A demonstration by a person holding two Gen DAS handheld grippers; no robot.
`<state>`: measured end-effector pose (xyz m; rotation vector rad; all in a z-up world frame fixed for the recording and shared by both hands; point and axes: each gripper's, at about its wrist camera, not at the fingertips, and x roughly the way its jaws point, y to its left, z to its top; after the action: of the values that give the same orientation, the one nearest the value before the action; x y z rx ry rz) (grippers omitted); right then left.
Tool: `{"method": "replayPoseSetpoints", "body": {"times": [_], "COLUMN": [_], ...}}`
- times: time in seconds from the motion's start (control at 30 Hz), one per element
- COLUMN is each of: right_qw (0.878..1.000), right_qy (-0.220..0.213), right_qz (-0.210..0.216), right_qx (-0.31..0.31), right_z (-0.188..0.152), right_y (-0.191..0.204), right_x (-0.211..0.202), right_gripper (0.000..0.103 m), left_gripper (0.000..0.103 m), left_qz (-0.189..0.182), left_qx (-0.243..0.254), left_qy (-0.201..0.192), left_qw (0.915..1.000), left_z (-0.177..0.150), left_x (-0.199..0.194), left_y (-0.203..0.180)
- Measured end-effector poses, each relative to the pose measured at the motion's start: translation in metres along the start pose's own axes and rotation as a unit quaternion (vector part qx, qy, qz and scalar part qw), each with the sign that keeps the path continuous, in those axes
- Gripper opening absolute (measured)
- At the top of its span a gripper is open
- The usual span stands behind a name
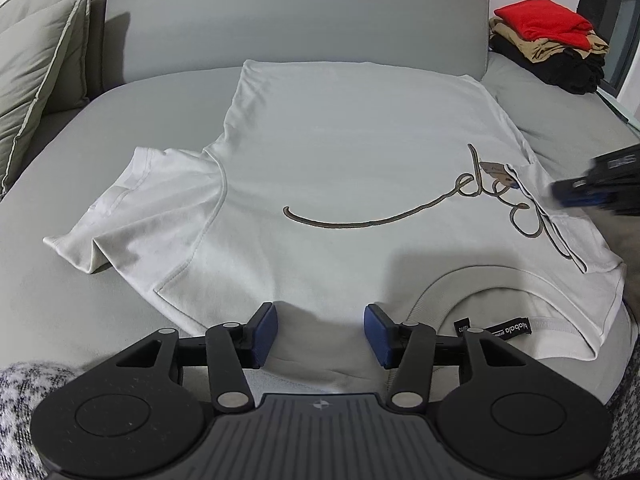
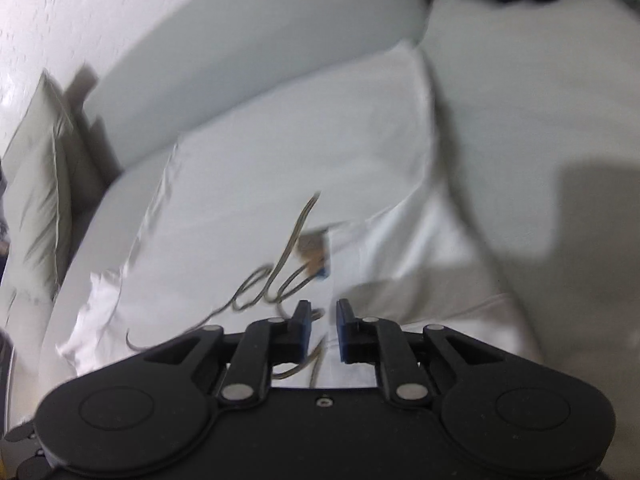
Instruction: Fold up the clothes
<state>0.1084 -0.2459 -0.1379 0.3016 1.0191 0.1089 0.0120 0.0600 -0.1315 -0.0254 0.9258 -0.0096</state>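
Inspecting: white T-shirt (image 1: 320, 152) lies on the sofa (image 1: 280, 20), right sleeve folded inward. Left claw (image 1: 320, 334) wide, empty; right claw (image 2: 323, 330) narrow, empty. We judge the fold may slip.

The left gripper (image 1: 320, 330) is built of black plastic: two round discs at 4 and 8 o'clock, angled linkage bars joined by silver rivets, and a ribbed grey plate between them marked with a small cross-in-circle emblem. Its fingers (image 1: 266, 332) are faced with blue pads. The right gripper (image 2: 323, 330) is made likewise in black, with silver rivets, a single centre screw, and narrow dark fingers (image 2: 347, 330) edged in blue
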Motion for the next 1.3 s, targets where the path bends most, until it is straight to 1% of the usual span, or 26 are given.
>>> {"method": "replayPoseSetpoints", "body": {"times": [0.17, 0.2, 0.3, 0.33, 0.37, 0.4, 0.43, 0.47, 0.5, 0.57, 0.63, 0.67, 0.7, 0.73, 0.77, 0.87, 0.93, 0.97, 1.0, 1.03, 1.07, 1.1, 1.17, 1.23, 1.27, 1.3], "right_qw": [0.999, 0.998, 0.999, 0.998, 0.997, 0.992, 0.989, 0.986, 0.984, 0.98, 0.984, 0.986, 0.988, 0.989, 0.99, 0.993, 0.995, 0.995, 0.995, 0.994, 0.994, 0.993, 0.991, 0.993, 0.994, 0.994], "right_qy": [-0.017, -0.008, 0.009, 0.019, 0.037, 0.062, 0.069, 0.08, 0.098, 0.132, 0.113, 0.1, 0.087, 0.065, 0.051, 0.008, 0.011, 0.016, 0.03, 0.045, 0.057, 0.052, 0.074, 0.075, 0.062, 0.049], "right_qz": [-0.046, -0.055, -0.042, -0.04, -0.048, -0.07, -0.091, -0.11, -0.115, -0.125, -0.117, -0.117, -0.118, -0.122, -0.116, -0.096, -0.072, -0.058, -0.053, -0.049, -0.044, -0.047, -0.051, -0.028, -0.008, 0.011], "right_qx": [0.02, 0.019, -0.013, -0.033, -0.057, -0.079, -0.095, -0.1, -0.095, -0.085, -0.068, -0.06, -0.052, -0.058, -0.06, -0.065, -0.07, -0.073, -0.078, -0.082, -0.086, -0.093, -0.096, -0.092, -0.092, -0.092], "right_z": [-0.004, -0.007, -0.019, -0.021, -0.021, -0.027, -0.033, -0.036, -0.04, -0.047, -0.049, -0.048, -0.048, -0.046, -0.044, -0.036, -0.036, -0.038, -0.043, -0.047, -0.051, -0.054, -0.063, -0.068, -0.066, -0.065], "right_y": [-0.032, -0.036, -0.032, -0.029, -0.018, -0.014, -0.014, -0.015, -0.02, -0.028, -0.031, -0.031, -0.03, -0.024, -0.018, -0.001, 0.01, 0.015, 0.021, 0.028, 0.034, 0.036, 0.039, 0.044, 0.049, 0.053], "right_x": [-0.035, -0.035, -0.033, -0.03, -0.021, -0.016, -0.014, -0.015, -0.017, -0.021, -0.035, -0.043, -0.051, -0.059, -0.061, -0.066, -0.057, -0.053, -0.046, -0.038, -0.032, -0.034, -0.047, -0.062, -0.069, -0.076], "right_gripper": [0.015, 0.016, 0.016, 0.016, 0.016, 0.016, 0.014, 0.01, 0.004, 0.003, 0.003, 0.005, 0.009, 0.011, 0.017, 0.018, 0.02, 0.022, 0.028, 0.031, 0.031, 0.032, 0.032, 0.032, 0.037, 0.051], "left_gripper": [0.051, 0.052, 0.052, 0.052, 0.053, 0.053, 0.054, 0.054, 0.055, 0.055, 0.055, 0.055, 0.055, 0.055, 0.055, 0.055, 0.054, 0.049, 0.038, 0.032, 0.022, 0.012, 0.004, 0.011, 0.016, 0.02], "left_qz": [0.0, 0.001, 0.003, 0.003, 0.002, 0.002, 0.001, 0.001, 0.002, 0.003, 0.004, 0.005, 0.006, 0.006, 0.006, 0.005, 0.005, 0.004, -0.003, -0.011, -0.018, -0.021, -0.046, -0.045, -0.044, -0.03], "left_qx": [0.002, 0.002, 0.005, 0.006, 0.007, 0.007, 0.008, 0.008, 0.009, 0.01, 0.013, 0.015, 0.016, 0.018, 0.018, 0.016, 0.021, 0.027, 0.032, 0.037, 0.042, 0.049, 0.038, 0.016, 0.005, -0.01], "left_qy": [-0.002, -0.003, -0.003, -0.003, -0.003, -0.004, -0.004, -0.005, -0.005, -0.005, -0.005, -0.005, -0.005, -0.006, -0.006, -0.007, -0.007, -0.004, 0.004, 0.012, 0.021, 0.029, 0.041, 0.009, -0.009, -0.031], "left_qw": [1.0, 1.0, 1.0, 1.0, 1.0, 1.0, 1.0, 1.0, 0.9999, 0.9999, 0.9999, 0.9999, 0.9998, 0.9998, 0.9998, 0.9998, 0.9998, 0.9996, 0.9995, 0.9992, 0.9987, 0.9982, 0.9974, 0.9988, 0.999, 0.999], "left_z": [-0.001, -0.001, -0.002, -0.002, -0.002, -0.003, -0.003, -0.004, -0.004, -0.004, -0.004, -0.004, -0.004, -0.004, -0.004, -0.005, -0.006, -0.008, -0.009, -0.011, -0.013, -0.015, -0.018, -0.019, -0.019, -0.018], "left_x": [0.0, 0.0, 0.0, 0.0, -0.001, -0.001, -0.002, -0.002, -0.003, -0.002, -0.002, -0.002, -0.002, -0.002, -0.002, -0.003, -0.005, -0.007, -0.011, -0.016, -0.02, -0.027, -0.042, -0.057, -0.065, -0.071], "left_y": [-0.001, -0.001, -0.002, -0.002, -0.002, -0.002, -0.002, -0.002, -0.002, -0.003, -0.005, -0.005, -0.006, -0.006, -0.005, -0.005, -0.007, -0.008, -0.009, -0.01, -0.011, -0.01, 0.0, 0.019, 0.029, 0.041]}}
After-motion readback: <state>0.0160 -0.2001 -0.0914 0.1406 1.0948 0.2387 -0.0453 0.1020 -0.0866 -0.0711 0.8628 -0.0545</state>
